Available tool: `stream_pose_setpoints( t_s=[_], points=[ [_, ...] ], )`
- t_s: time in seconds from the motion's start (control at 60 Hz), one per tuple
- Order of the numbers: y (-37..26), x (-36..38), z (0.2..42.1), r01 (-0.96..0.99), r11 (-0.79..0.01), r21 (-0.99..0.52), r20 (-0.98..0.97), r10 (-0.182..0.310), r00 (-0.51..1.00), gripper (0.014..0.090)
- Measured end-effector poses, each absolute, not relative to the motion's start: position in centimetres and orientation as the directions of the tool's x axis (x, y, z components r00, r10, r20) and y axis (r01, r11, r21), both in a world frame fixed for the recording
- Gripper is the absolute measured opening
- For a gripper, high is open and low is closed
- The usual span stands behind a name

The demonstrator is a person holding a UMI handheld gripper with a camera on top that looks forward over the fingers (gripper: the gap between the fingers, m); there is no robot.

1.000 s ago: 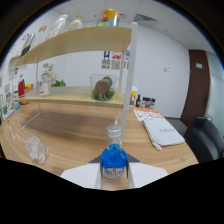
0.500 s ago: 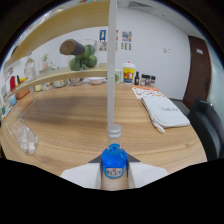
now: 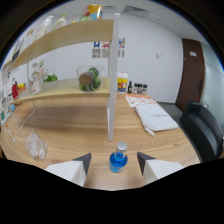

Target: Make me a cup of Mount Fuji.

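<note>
Tongs (image 3: 114,164) apart, blue bottle (image 3: 118,160) standing between fingers with gaps both sides, on wooden tabletop (image 3: 75,125). Shelf post (image 3: 112,95) just beyond bottle.

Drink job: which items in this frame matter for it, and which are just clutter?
Likely part of the job:
- blue bottle, standing on the table between the open fingers of the gripper, gaps at both sides
- clear glasses on the table

Just lying about:
- white bag
- shelf
- jar of green things on the shelf
- black chair
</note>
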State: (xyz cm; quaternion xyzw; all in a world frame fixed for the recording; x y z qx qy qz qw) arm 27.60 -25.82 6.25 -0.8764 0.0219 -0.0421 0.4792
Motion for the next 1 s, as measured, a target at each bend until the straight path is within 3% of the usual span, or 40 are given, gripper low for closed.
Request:
stream_pose_setpoints(
  t_s=[0.133, 0.3, 0.5, 0.717, 0.833, 0.85, 0.867, 1.0],
  points=[
    [-26.8, 25.2, 11.6, -0.024, -0.47, -0.883, 0.045, -0.134, 0.99, 0.0856],
    [-27.3, 17.8, 16.1, -0.067, -0.4, -0.914, -0.023, -0.113, 0.993, 0.0855],
    [-27.3, 8.9, 14.4, -0.053, -0.423, -0.905, -0.038, -0.043, 0.998, 0.0864],
    [-25.9, 4.0, 14.3, -0.066, -0.429, -0.901, -0.054, -0.04, 0.998, 0.0864],
    [-24.8, 2.0, 18.7, -0.073, -0.39, -0.918, -0.063, -0.037, 0.997, 0.0855],
    [-24.6, 1.7, 19.5, -0.074, -0.383, -0.921, -0.066, -0.035, 0.997, 0.0802],
    [-24.4, 1.3, 20.4, -0.075, -0.375, -0.924, -0.069, -0.03, 0.997, 0.0855],
    [-22.7, -1.6, 28.3, -0.069, -0.303, -0.95, -0.07, -0.007, 0.997, 0.0858]
  ],
)
